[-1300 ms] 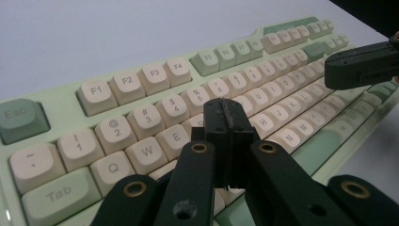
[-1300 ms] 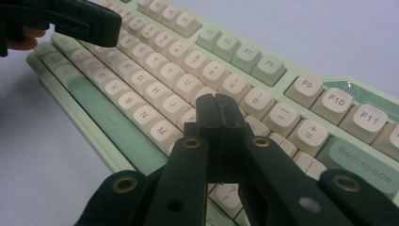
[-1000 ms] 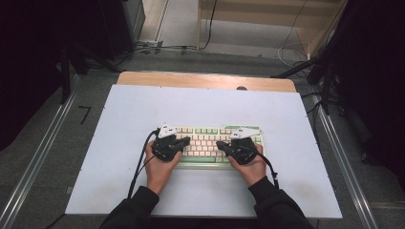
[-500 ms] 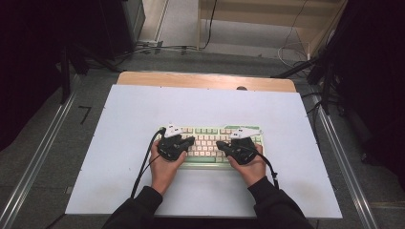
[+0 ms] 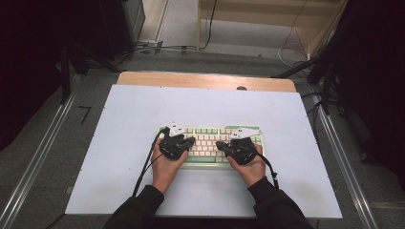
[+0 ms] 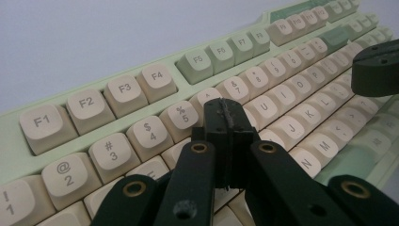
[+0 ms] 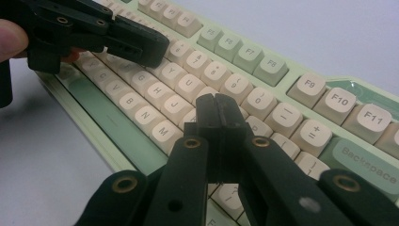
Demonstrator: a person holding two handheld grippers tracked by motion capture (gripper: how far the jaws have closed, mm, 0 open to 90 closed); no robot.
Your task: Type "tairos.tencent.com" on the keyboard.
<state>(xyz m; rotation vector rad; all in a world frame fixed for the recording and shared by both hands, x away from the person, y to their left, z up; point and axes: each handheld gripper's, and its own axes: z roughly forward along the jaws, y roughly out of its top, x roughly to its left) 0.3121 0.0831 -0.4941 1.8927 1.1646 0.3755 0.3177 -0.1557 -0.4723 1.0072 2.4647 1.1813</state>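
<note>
Both grippers, jaws pressed together and empty, hover over the keyboard (image 5: 210, 143) as typing pokers; left gripper (image 6: 226, 123) near T, right gripper (image 7: 217, 117) near K; next, a precise downward key press.

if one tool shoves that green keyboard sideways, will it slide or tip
The keyboard would probably slide, not tip: it lies low and flat on the smooth white table. It looks like a stiff one-piece case, so it likely won't flex. Its raised keycaps might catch and depress first.
</note>
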